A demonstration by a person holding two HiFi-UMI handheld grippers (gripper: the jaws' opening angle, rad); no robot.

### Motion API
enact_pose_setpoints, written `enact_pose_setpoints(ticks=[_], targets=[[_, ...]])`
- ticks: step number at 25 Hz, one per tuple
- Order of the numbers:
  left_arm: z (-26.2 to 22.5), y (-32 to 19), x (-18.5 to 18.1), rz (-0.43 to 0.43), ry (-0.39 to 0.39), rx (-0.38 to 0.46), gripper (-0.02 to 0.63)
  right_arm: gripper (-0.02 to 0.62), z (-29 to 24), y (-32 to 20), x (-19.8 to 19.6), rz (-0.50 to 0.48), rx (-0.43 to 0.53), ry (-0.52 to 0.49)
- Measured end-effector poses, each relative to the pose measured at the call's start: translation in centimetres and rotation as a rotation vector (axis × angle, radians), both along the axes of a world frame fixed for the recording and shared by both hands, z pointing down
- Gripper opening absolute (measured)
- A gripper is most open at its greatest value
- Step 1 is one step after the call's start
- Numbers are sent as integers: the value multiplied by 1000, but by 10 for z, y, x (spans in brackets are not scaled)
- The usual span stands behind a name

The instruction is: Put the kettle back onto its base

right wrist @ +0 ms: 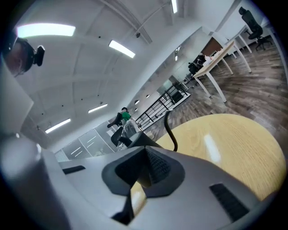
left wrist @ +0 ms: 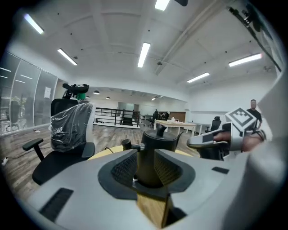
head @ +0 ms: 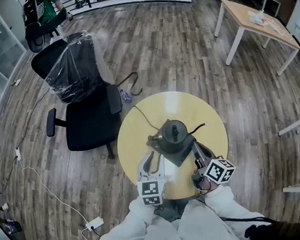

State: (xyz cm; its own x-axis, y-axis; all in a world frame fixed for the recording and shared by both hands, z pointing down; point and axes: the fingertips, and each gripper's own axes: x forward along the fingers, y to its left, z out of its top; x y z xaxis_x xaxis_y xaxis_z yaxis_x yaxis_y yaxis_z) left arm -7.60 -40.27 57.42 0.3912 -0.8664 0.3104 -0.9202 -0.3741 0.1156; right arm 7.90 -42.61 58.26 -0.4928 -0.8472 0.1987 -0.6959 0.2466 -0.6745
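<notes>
A dark gooseneck kettle (head: 173,134) stands on a dark square base (head: 178,157) in the middle of the round yellow table (head: 192,109), spout to the right. My left gripper (head: 155,160) is just left of the base and open; in the left gripper view (left wrist: 145,170) the kettle (left wrist: 157,144) shows through the gap, beyond the pads. My right gripper (head: 198,152) is close to the base's right side. Its fingertips (right wrist: 145,150) meet with nothing between them, and the kettle's thin spout (right wrist: 169,130) rises just past them. The kettle's underside is hidden.
A thin cable (head: 145,120) runs from the base over the table's far edge. A black office chair (head: 85,116) with a plastic-wrapped back stands close at the left. A wooden desk (head: 260,21) is far right, a power strip (head: 94,223) on the floor.
</notes>
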Motion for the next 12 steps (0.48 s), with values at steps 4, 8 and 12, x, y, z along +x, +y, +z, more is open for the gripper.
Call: enact_pose_setpoints(ticks=[4,8,12], targets=[[-18,13,9,38,41,8,114,12,-21,15,-2,-28,57,38],[-15,33,14,49,0,-64,0,12,-25,31,2,-33,37,166],[-8,46,32,33,12,-163,0,11,-21,43,4,-60,6,287]])
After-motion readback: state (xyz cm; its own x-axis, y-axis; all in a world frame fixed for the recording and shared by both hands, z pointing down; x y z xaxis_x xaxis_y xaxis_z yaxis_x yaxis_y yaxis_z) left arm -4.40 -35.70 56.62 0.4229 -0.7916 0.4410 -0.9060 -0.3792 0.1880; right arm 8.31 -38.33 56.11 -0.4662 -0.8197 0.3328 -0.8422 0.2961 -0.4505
